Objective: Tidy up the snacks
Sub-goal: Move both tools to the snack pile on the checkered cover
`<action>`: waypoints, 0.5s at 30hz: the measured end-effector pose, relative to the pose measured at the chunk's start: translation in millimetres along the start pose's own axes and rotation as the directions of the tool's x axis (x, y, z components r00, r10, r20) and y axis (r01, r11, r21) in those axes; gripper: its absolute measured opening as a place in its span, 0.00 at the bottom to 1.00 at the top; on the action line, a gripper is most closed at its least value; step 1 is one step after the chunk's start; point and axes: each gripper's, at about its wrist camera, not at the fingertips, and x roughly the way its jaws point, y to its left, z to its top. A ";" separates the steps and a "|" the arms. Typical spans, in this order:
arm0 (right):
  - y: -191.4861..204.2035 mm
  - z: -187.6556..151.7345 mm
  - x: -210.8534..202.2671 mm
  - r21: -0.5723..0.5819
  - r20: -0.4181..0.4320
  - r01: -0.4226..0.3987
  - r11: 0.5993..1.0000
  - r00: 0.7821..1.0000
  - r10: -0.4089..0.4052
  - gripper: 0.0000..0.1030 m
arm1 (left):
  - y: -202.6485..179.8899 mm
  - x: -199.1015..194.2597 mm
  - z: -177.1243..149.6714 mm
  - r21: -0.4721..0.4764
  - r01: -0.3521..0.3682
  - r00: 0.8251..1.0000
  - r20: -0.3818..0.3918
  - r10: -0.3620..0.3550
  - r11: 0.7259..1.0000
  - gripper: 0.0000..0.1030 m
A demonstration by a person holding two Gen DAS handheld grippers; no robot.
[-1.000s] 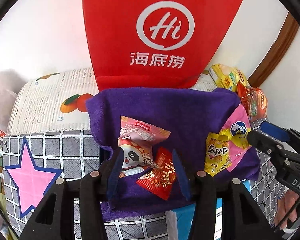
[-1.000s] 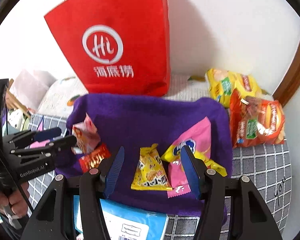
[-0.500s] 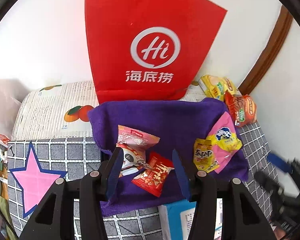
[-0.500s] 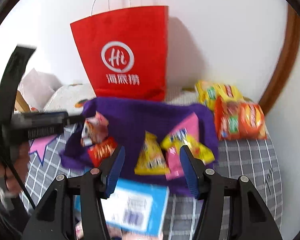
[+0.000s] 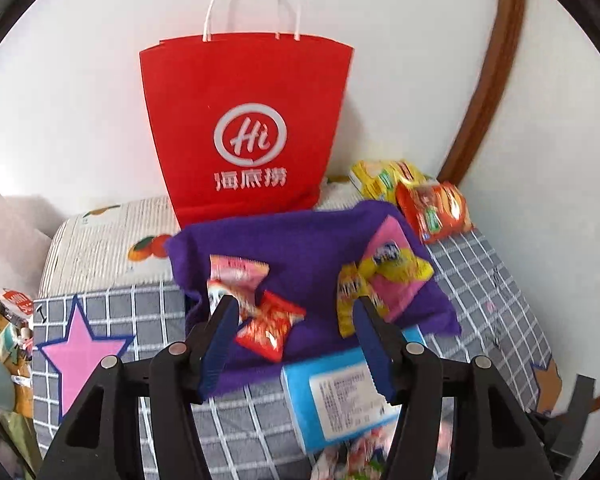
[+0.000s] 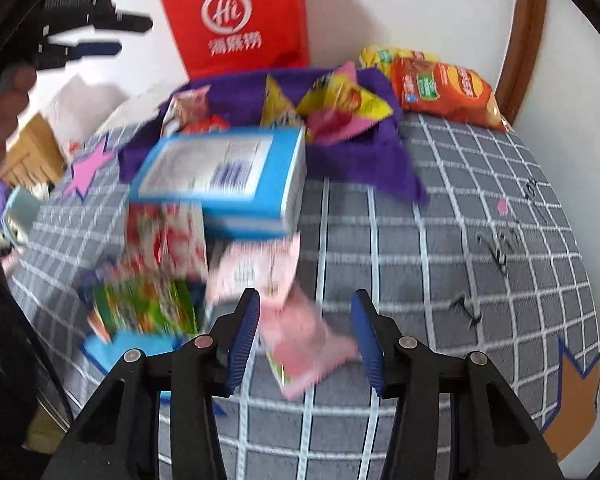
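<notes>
**Snacks partly sorted, more to go**

Right gripper (image 6: 305,300): closing over a pink pack (image 6: 300,340). Pack between the jaws, flat on the checked cover (image 6: 460,240). Not pinched yet, as far as can be told. Blurry here.

Left gripper (image 5: 296,308): opening, up above the purple cloth (image 5: 300,240). Nothing held.

Just past the right gripper: a loose heap. Green pack (image 6: 144,304), red-and-white pack (image 6: 164,236), and a blue box (image 6: 224,172) on top of them at the back. All jumbled and touching. Too blurry to read.

Farther out, on the cloth: four small packs.
- Panda pack (image 5: 236,276) and red pack (image 5: 270,326), overlapping, on the left side.
- Yellow pack (image 5: 348,300) and pink-and-yellow pack (image 5: 392,272), overlapping, on the right side.

Behind the cloth: a tall red bag (image 5: 244,128), upright against the wall. Inside cannot be seen.

Beside the cloth, in the far right corner: an orange chip bag (image 6: 444,88) with a yellow bag behind it.

Looks about halfway. Done, by a guess: four packs laid on the cloth. Left to do: the pink pack, the heap, maybe the box and the chip bags.

Look of the snacks: small, shiny, crinkly, soft. Bright colours. Likely easy to squash and slippery to pinch.
</notes>
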 end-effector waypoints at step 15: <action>5.3 -21.1 41.2 -0.071 0.036 0.008 0.997 0.999 -0.005 0.42 | 32.9 -23.9 -90.0 -0.045 -0.083 0.995 -0.065 0.080 0.996 0.55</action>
